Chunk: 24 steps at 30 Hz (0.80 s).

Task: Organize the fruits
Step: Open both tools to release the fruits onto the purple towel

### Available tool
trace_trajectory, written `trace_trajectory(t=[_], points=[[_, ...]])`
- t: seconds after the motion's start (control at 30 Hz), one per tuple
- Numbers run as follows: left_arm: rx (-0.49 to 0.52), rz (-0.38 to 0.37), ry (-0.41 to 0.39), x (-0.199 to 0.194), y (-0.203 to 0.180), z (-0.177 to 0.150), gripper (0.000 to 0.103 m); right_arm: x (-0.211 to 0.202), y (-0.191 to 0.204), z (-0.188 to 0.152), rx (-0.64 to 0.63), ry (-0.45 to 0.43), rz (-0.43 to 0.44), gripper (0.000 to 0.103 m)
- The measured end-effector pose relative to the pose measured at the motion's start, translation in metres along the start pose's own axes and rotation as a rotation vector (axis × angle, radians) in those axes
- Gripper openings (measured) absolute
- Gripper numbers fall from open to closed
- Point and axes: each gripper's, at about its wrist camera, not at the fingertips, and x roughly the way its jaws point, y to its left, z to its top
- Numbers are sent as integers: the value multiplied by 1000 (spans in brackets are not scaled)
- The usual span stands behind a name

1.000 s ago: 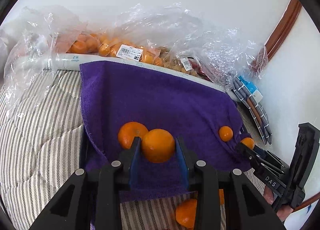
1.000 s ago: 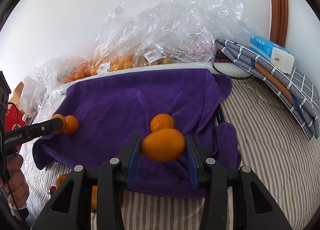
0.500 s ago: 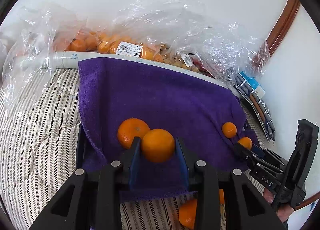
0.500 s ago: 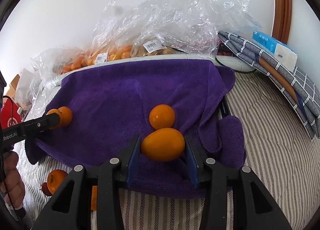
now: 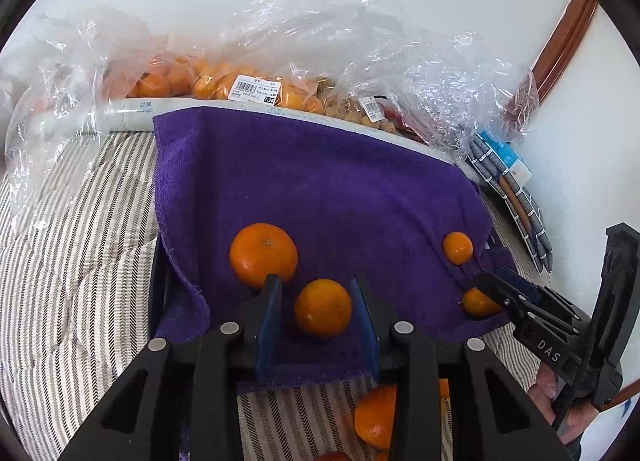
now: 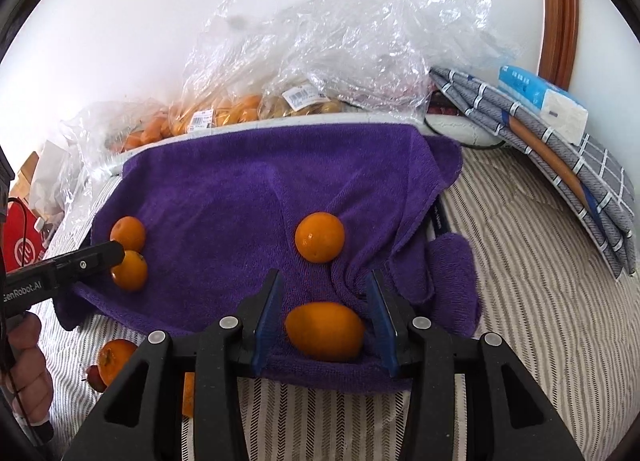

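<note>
A purple towel is spread over a tray on the striped bed. My left gripper has its jaws opening; a round orange lies on the towel between the pads with a gap on each side. A bigger orange sits just beyond its left finger. My right gripper stands over the towel's near right corner with an oval orange fruit resting between the pads, clear of both. A round orange lies just beyond it.
Clear plastic bags of oranges line the wall behind the towel. Folded grey cloths and a tissue pack lie at right. Loose fruit sits on the striped bedding in front. A person's hand holds each gripper.
Both fruits were squeezed between the pads; now each has dropped lower onto the towel and gaps show beside it. The jaws stand wider. Neither hand has shifted.
</note>
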Motion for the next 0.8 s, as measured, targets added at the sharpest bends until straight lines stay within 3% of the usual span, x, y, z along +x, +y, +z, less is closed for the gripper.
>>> trace_trajectory(t=[0.43,0.8], points=[[4,20,-28,-38,-1,-11,47,-46,7,-4,10,-53,-5,46],[-27,66,-47,-73,21,-36,52,-65,19,-27,17,-24,5,44]])
